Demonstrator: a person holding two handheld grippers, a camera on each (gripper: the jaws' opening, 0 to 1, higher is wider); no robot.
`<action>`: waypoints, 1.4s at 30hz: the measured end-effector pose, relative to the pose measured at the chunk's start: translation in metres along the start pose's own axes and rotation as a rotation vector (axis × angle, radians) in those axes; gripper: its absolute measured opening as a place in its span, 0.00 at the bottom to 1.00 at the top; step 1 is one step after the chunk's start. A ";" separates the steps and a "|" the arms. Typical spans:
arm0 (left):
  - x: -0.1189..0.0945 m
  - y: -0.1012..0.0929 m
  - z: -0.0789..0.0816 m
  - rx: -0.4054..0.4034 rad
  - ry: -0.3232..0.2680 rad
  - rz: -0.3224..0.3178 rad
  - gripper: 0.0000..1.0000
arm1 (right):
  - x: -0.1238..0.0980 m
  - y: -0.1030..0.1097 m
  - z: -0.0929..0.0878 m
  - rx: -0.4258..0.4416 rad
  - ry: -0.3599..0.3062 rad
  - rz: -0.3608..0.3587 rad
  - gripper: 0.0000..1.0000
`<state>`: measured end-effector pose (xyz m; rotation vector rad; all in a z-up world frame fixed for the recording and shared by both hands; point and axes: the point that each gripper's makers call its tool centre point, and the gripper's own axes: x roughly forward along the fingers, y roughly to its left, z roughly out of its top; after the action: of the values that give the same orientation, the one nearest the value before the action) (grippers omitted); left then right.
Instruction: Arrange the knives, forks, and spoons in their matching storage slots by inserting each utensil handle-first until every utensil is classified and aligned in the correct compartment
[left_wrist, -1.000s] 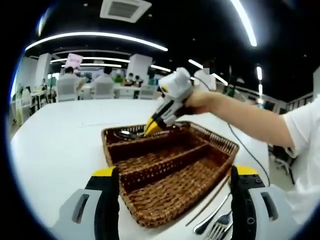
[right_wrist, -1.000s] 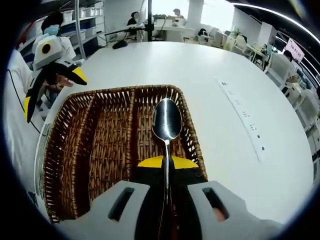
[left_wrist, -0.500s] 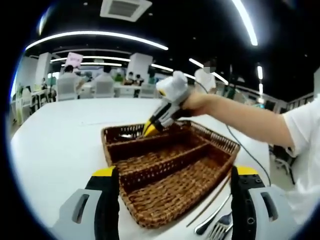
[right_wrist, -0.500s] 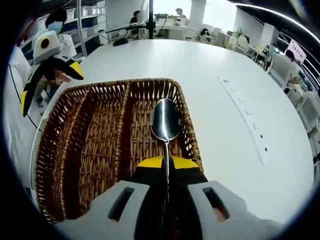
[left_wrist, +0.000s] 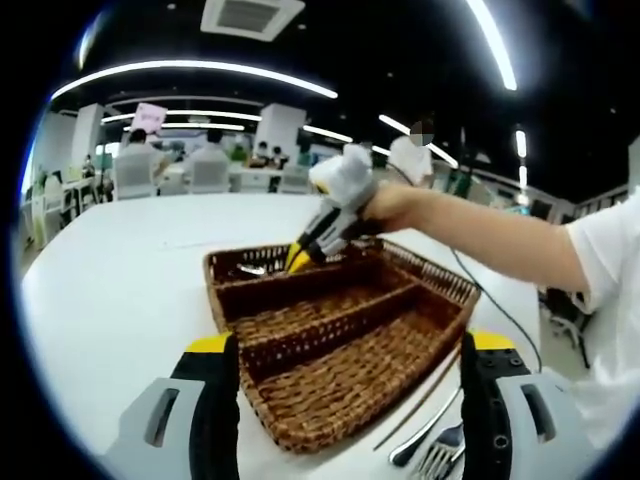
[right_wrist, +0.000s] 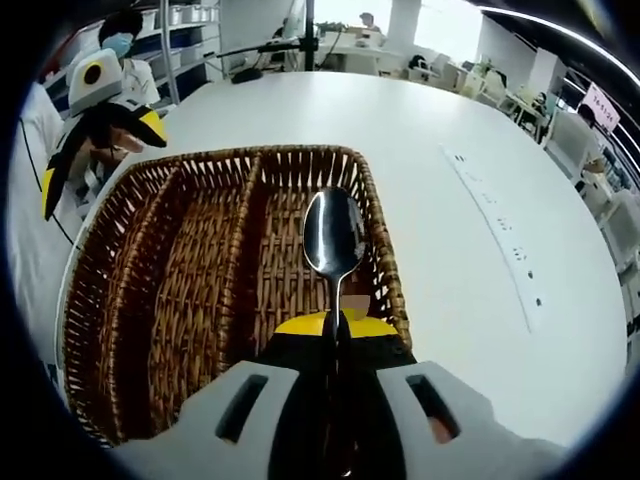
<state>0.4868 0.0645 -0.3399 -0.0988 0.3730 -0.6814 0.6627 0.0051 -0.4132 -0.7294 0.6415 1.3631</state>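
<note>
Now spoon over basket

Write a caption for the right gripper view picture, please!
Right gripper holds a spoon over the wicker tray compartment.

— What do the grippers look like?
— The left gripper has a pale grey body with slots, and black fingers tipped yellow. The right gripper is built the same.
— And the person?
— At three o'clock in the left gripper view, a white short sleeve.
</note>
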 end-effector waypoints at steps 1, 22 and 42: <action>0.000 0.000 0.000 0.000 0.000 0.000 0.92 | 0.000 0.000 0.000 0.002 -0.001 0.003 0.04; 0.000 -0.001 0.002 0.004 0.002 -0.001 0.91 | 0.001 0.002 0.002 -0.059 0.021 0.038 0.04; -0.001 -0.004 0.002 0.003 -0.001 -0.006 0.91 | -0.012 0.004 0.003 -0.048 0.044 0.003 0.12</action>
<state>0.4845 0.0617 -0.3365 -0.0972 0.3710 -0.6876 0.6572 0.0002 -0.4030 -0.7990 0.6472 1.3723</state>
